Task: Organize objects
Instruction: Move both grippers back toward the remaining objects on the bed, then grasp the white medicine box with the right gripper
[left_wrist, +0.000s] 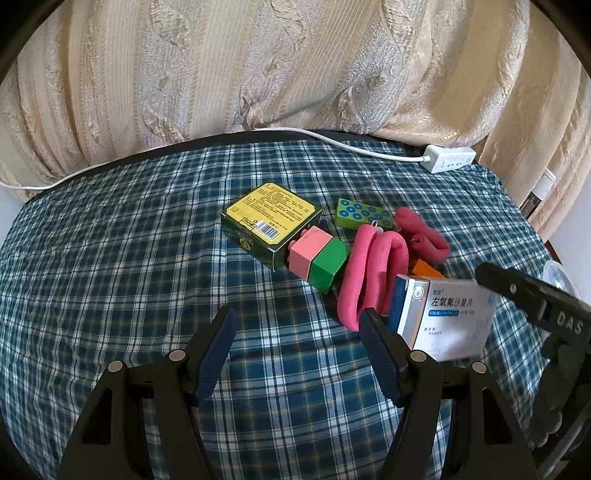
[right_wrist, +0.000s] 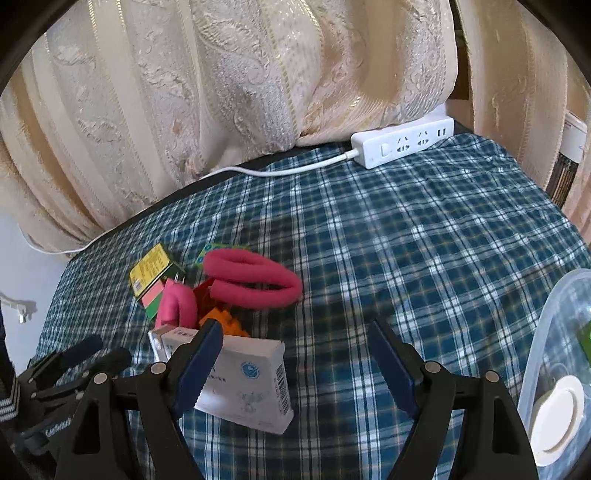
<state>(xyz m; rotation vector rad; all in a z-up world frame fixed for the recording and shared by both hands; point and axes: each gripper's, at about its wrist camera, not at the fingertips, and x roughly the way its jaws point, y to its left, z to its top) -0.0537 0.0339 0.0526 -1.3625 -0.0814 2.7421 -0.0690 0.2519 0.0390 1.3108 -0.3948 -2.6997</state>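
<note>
A heap of small items lies on the blue plaid cloth (left_wrist: 147, 258). In it are a green-and-yellow box (left_wrist: 271, 221), a pink block (left_wrist: 308, 253) joined to a green block (left_wrist: 328, 266), a green tile with blue dots (left_wrist: 364, 214), pink foam rollers (left_wrist: 373, 269) and an orange piece (left_wrist: 424, 269). A white medicine box (right_wrist: 251, 384) lies nearest. My left gripper (left_wrist: 295, 332) stands open over bare cloth just left of that box. My right gripper (right_wrist: 295, 343) is open too; its left finger (right_wrist: 201, 362) overlaps the box, and the right finger stands well clear of it.
A clear plastic container (right_wrist: 546, 332) with a white round part inside sits at the right edge. A white power strip (right_wrist: 402, 146) and its cable lie along the far edge under the cream curtain (right_wrist: 240, 92). Bare plaid cloth stretches to the right of the heap.
</note>
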